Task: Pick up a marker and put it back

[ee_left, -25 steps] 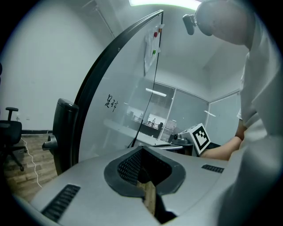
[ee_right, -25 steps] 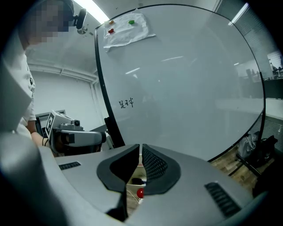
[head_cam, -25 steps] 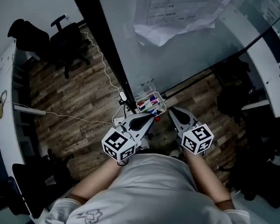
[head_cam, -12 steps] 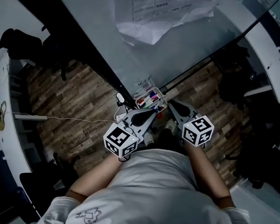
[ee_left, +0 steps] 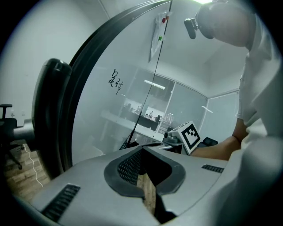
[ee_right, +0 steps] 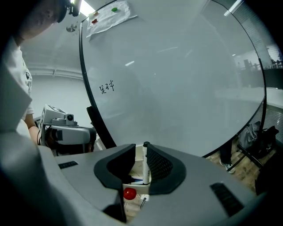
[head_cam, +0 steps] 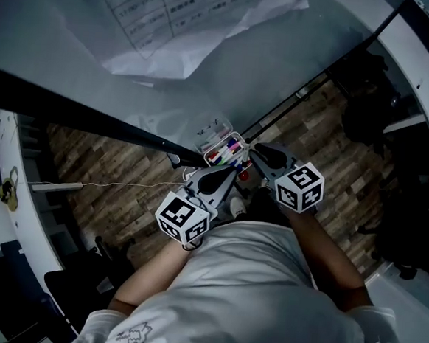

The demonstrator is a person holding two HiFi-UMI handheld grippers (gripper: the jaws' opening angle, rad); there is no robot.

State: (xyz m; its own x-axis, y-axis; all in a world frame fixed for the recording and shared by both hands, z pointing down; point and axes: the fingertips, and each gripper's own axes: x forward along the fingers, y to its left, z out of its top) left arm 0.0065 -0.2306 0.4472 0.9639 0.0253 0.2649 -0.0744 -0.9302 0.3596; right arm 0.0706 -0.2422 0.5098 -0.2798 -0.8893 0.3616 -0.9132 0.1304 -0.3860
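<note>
- My right gripper [ee_right: 140, 170] is released: its jaws stand apart, wider than the marker [ee_right: 144, 163] between them.
- That marker is white with a dark cap. In the right gripper view it stands upright just beside the right-hand pad [ee_right: 158, 165] and clear of the left-hand one; I cannot tell if it touches the pad.
- Its lower end runs down into the marker box [ee_right: 132, 180] below the jaws, and a small red ball [ee_right: 129, 193] shows under the box, low in the frame.
- My left gripper [ee_left: 146, 172] is released too — nothing between its jaws, only a strip of wood floor [ee_left: 148, 194] in the gap.
- In the head view both grippers sit at centre frame: the left gripper [head_cam: 232, 177] lower left, the right gripper [head_cam: 253, 151] just right of the box [head_cam: 216, 136], which holds several coloured markers.
- The whiteboard [head_cam: 230, 72] fills the top of that frame, with a paper sheet [head_cam: 174, 23] on it at upper left.
</note>
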